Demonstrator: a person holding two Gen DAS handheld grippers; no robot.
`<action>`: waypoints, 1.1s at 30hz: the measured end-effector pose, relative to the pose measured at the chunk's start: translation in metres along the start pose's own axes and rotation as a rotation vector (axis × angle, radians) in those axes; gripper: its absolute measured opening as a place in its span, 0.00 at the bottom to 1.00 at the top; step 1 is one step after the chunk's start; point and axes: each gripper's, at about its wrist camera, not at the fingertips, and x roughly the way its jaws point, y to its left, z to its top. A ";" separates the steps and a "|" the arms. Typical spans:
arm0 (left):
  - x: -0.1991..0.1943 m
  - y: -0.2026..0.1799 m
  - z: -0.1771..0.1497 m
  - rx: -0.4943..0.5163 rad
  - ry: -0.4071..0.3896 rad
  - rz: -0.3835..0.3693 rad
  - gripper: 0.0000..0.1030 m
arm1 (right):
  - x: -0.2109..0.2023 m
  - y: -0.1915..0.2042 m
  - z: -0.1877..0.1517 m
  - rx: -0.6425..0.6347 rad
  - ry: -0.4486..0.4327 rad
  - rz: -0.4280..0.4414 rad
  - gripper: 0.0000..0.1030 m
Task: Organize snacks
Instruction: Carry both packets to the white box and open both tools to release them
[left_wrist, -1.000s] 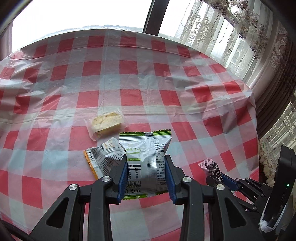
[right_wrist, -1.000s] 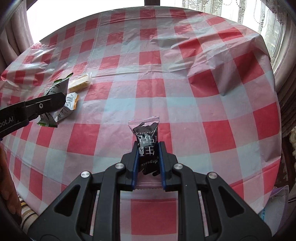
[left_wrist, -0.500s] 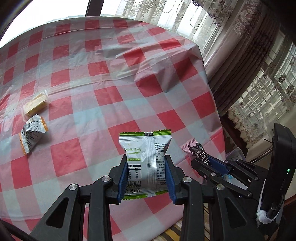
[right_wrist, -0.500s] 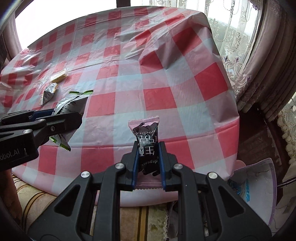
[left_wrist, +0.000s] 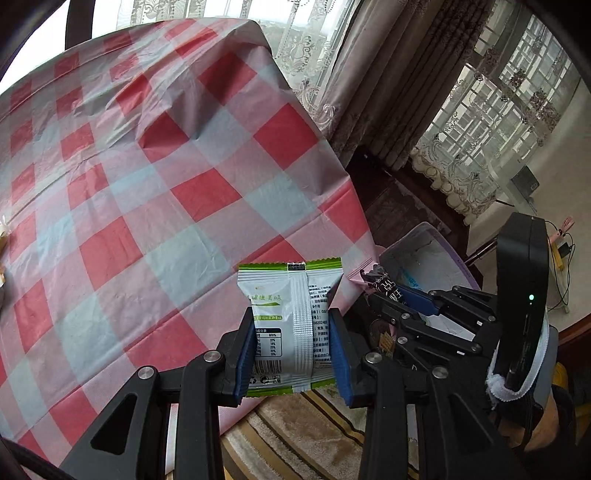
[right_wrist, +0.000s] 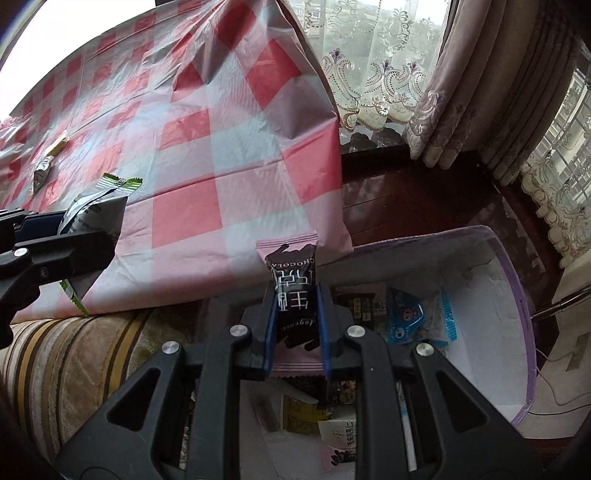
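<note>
My left gripper (left_wrist: 291, 328) is shut on a white and green snack packet (left_wrist: 286, 306), held past the table's right edge; the packet also shows in the right wrist view (right_wrist: 98, 201). My right gripper (right_wrist: 295, 314) is shut on a pink and black chocolate packet (right_wrist: 291, 288), held above a white box with a purple rim (right_wrist: 517, 280) that holds several snacks. In the left wrist view the right gripper (left_wrist: 391, 291) and the box (left_wrist: 424, 243) are at the right. Two more snacks (right_wrist: 48, 162) lie on the table far left.
The table wears a red and white checked cloth (left_wrist: 147, 184) that hangs over its edge. A striped brown cushion (right_wrist: 74, 350) lies below the table edge. Dark wooden furniture (right_wrist: 424, 199) and lace curtains (right_wrist: 461, 74) stand behind the box.
Both grippers have swung right, off the table, with their packets still held. The box of snacks has come into view under the right gripper.
</note>
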 end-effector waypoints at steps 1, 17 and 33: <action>0.003 -0.005 0.000 0.012 0.009 -0.007 0.36 | 0.001 -0.005 -0.002 0.009 0.005 -0.002 0.22; 0.034 -0.070 -0.004 0.129 0.131 -0.092 0.38 | 0.008 -0.062 -0.027 0.137 0.061 -0.026 0.23; 0.029 -0.058 -0.004 0.098 0.124 -0.063 0.59 | 0.000 -0.056 -0.021 0.160 0.054 -0.023 0.56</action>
